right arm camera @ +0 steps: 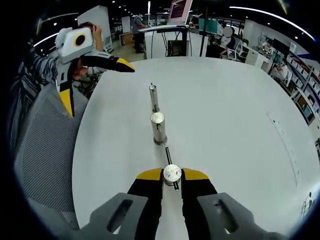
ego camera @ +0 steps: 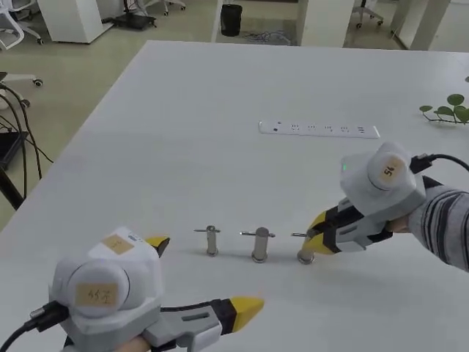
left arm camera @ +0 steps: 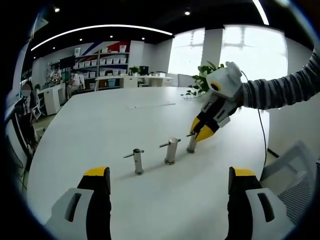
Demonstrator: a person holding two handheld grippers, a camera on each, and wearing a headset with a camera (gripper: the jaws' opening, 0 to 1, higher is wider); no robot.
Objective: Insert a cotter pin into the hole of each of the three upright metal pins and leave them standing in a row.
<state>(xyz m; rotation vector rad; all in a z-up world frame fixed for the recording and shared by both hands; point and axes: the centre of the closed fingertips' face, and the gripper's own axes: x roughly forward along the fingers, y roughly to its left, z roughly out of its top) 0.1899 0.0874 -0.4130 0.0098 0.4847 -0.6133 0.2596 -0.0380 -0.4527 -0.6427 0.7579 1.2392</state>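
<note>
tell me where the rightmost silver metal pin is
In the head view the rightmost silver metal pin stands on the white table at the row's right end, between the jaws of the right gripper, beside the middle pin.

Polished metal on a matt white tabletop (ego camera: 220, 132)
The three silvery cylindrical metal pins (ego camera: 259, 246) gleam smooth; the left gripper (ego camera: 204, 273) and right gripper (ego camera: 316, 233) have smooth pale plastic shells.

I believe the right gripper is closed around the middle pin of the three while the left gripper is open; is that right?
Not quite: the right gripper is closed around the end pin of the row, not the middle pin, as the right gripper view shows. The left gripper is indeed open.
</note>
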